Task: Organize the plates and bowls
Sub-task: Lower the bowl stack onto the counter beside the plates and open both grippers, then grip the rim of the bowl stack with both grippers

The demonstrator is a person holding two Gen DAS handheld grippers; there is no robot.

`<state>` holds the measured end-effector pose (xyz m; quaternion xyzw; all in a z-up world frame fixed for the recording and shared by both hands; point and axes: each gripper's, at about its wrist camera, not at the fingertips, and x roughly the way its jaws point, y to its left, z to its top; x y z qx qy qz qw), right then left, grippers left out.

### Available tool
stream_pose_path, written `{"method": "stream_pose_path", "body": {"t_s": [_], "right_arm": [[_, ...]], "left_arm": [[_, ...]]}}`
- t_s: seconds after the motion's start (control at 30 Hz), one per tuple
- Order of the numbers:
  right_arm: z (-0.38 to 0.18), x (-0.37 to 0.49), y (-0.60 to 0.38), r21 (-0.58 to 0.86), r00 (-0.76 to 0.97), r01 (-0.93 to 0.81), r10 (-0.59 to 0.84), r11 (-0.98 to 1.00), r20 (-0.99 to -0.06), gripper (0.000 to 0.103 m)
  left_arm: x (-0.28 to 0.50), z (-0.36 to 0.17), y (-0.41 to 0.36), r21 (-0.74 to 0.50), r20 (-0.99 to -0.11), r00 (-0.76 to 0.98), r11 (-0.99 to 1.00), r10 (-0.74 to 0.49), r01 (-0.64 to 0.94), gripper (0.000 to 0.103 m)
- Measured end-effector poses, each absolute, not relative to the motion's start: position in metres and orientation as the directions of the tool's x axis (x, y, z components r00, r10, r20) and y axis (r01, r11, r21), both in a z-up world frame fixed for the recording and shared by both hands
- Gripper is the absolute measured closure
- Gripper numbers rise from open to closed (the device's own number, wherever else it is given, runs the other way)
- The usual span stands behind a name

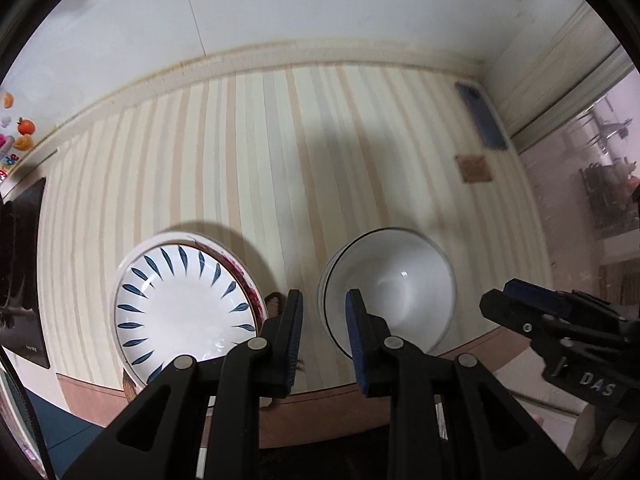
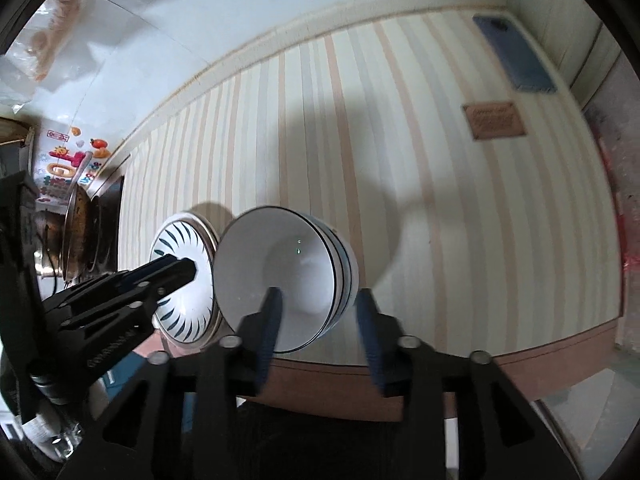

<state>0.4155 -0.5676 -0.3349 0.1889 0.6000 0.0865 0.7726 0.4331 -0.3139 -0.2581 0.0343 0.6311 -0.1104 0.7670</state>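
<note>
White bowl [image 2: 288, 276] on striped tabletop [image 2: 440, 200]: straddled at its rim by spread right claw [image 2: 318, 312]; left claw [image 1: 324, 320], spread, empty, beside leaf-patterned plate [image 1: 184, 308].

Plates [image 1: 184, 312] left of bowls [image 1: 394, 280] on table [image 1: 280, 152]

Two wrist cameras, both looking down past my jaws at the striped table [image 1: 260, 152].

Close, steep views; both share the plate [image 1: 184, 304] and bowl [image 2: 280, 280] just ahead of my jaws.
</note>
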Motion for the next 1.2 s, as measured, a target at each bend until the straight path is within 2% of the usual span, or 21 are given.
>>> {"method": "stream_pose_path", "body": {"t_s": [0.07, 0.17, 0.2, 0.23, 0.3, 0.43, 0.6, 0.77, 0.9, 1.03, 1.2], "right_arm": [[-0.32, 0.408, -0.565, 0.369, 0.297, 0.088, 0.329, 0.925, -0.896, 0.057], [-0.293, 0.391, -0.56, 0.321, 0.364, 0.08, 0.272, 0.944, -0.891, 0.043], [-0.283, 0.385, -0.558, 0.306, 0.386, 0.084, 0.252, 0.948, -0.887, 0.039], [-0.274, 0.378, -0.555, 0.294, 0.406, 0.092, 0.234, 0.951, -0.883, 0.035], [-0.253, 0.362, -0.552, 0.269, 0.451, 0.108, 0.194, 0.957, -0.871, 0.027], [-0.224, 0.332, -0.545, 0.215, 0.509, 0.151, 0.111, 0.965, -0.854, 0.019], [-0.197, 0.294, -0.534, 0.171, 0.562, 0.185, 0.039, 0.968, -0.826, 0.017], [-0.18, 0.265, -0.524, 0.182, 0.6, 0.22, 0.014, 0.958, -0.8, 0.015], [-0.176, 0.248, -0.519, 0.181, 0.612, 0.233, 0.0, 0.956, -0.791, 0.013], [-0.18, 0.243, -0.519, 0.188, 0.609, 0.242, 0.002, 0.952, -0.793, 0.011], [-0.188, 0.245, -0.525, 0.199, 0.601, 0.25, 0.009, 0.947, -0.799, 0.011]], "left_arm": [[0.428, -0.24, -0.311, -0.102, -0.965, 0.213, 0.969, -0.151, 0.225, 0.079], [0.42, -0.22, -0.31, -0.105, -0.95, 0.26, 0.963, -0.171, 0.249, 0.066], [0.417, -0.213, -0.308, -0.113, -0.944, 0.273, 0.96, -0.184, 0.257, 0.056], [0.412, -0.205, -0.306, -0.122, -0.938, 0.284, 0.955, -0.199, 0.269, 0.039], [0.406, -0.194, -0.304, -0.124, -0.938, 0.28, 0.951, -0.205, 0.282, 0.022], [0.39, -0.171, -0.299, -0.125, -0.918, 0.321, 0.937, -0.233, 0.325, 0.02], [0.371, -0.148, -0.291, -0.149, -0.875, 0.382, 0.916, -0.297, 0.371, 0.013], [0.358, -0.135, -0.285, -0.151, -0.862, 0.392, 0.902, -0.32, 0.405, 0.012], [0.352, -0.133, -0.283, -0.173, -0.853, 0.389, 0.893, -0.347, 0.416, 0.006], [0.35, -0.137, -0.282, -0.173, -0.835, 0.416, 0.889, -0.361, 0.424, 0.006], [0.356, -0.149, -0.287, -0.172, -0.853, 0.39, 0.892, -0.348, 0.419, 0.006]]}}
